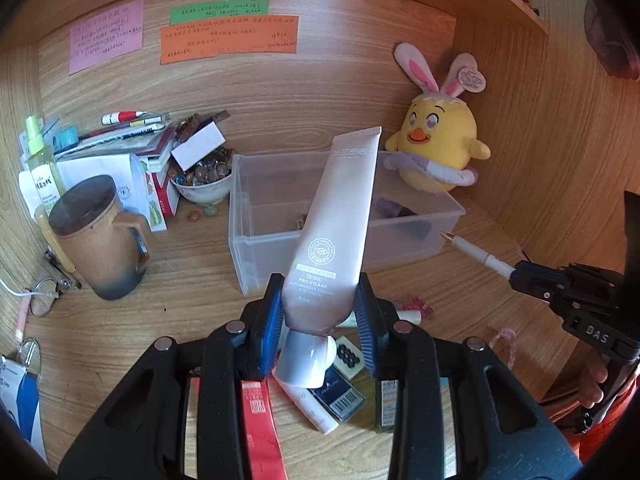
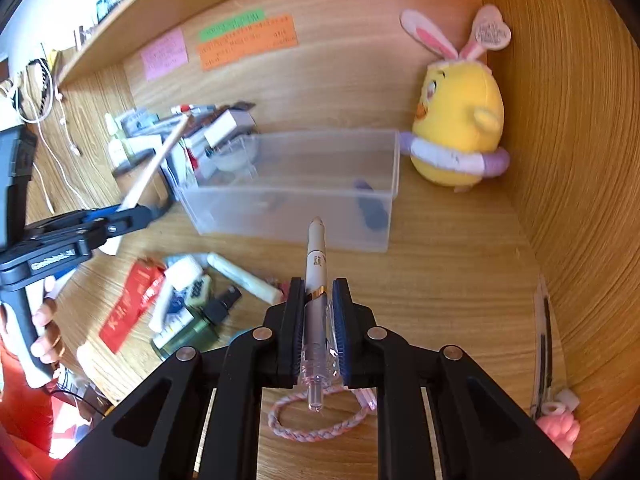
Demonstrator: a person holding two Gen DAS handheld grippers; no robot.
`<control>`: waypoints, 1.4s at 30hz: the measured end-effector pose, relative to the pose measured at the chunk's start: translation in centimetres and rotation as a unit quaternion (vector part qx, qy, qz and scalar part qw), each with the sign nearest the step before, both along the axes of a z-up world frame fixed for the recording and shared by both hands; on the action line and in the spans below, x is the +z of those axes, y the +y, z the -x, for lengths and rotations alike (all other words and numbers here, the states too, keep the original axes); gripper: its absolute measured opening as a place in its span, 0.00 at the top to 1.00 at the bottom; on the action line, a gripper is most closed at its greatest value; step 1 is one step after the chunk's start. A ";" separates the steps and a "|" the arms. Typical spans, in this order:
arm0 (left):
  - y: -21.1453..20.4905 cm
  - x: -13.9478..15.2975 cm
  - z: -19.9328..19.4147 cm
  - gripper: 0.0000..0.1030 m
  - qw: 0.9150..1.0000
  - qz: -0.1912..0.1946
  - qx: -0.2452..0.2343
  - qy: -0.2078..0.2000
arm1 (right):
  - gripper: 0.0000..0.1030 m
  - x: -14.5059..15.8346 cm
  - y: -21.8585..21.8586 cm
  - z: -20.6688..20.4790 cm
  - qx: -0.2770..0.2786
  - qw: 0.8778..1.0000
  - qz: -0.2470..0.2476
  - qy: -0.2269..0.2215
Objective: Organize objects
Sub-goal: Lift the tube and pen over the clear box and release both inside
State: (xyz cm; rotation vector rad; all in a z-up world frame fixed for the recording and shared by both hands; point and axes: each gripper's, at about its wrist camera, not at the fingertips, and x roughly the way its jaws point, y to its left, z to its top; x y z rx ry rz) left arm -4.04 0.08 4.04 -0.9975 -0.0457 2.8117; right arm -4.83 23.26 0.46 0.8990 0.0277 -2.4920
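My left gripper (image 1: 320,304) is shut on a pale pink eye-cream tube (image 1: 340,220), held upright above the desk just in front of a clear plastic bin (image 1: 256,216). My right gripper (image 2: 316,312) is shut on a white pen (image 2: 316,264), tip pointing at the bin (image 2: 384,168). The bin holds a few dark small items (image 1: 400,216). The right gripper with the pen (image 1: 480,256) shows at the right of the left wrist view. The left gripper with the tube (image 2: 152,172) shows at the left of the right wrist view.
A yellow chick plush (image 1: 436,148) sits behind the bin. A brown mug (image 1: 100,236), a bowl of beads (image 1: 204,180), bottles and books crowd the left. Loose tubes, a red packet (image 2: 128,304) and a dark bottle (image 2: 192,328) lie in front. A braided bracelet (image 2: 316,420) lies under the right gripper.
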 end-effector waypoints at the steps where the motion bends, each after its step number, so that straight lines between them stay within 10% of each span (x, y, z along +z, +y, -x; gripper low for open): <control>1: 0.0 0.2 0.3 0.67 1.000 0.001 0.002 0.002 | 0.88 0.3 -0.1 -0.1 0.000 1.000 0.000 0.006; 22: 0.5 1.1 7.5 0.67 1.000 0.014 0.000 -0.013 | 0.88 4.3 -4.4 8.1 0.020 0.998 0.003 0.061; 42: 2.4 -2.4 14.7 0.67 0.992 0.037 -0.036 -0.115 | 0.88 -0.3 -7.7 15.0 0.040 0.998 -0.023 -0.034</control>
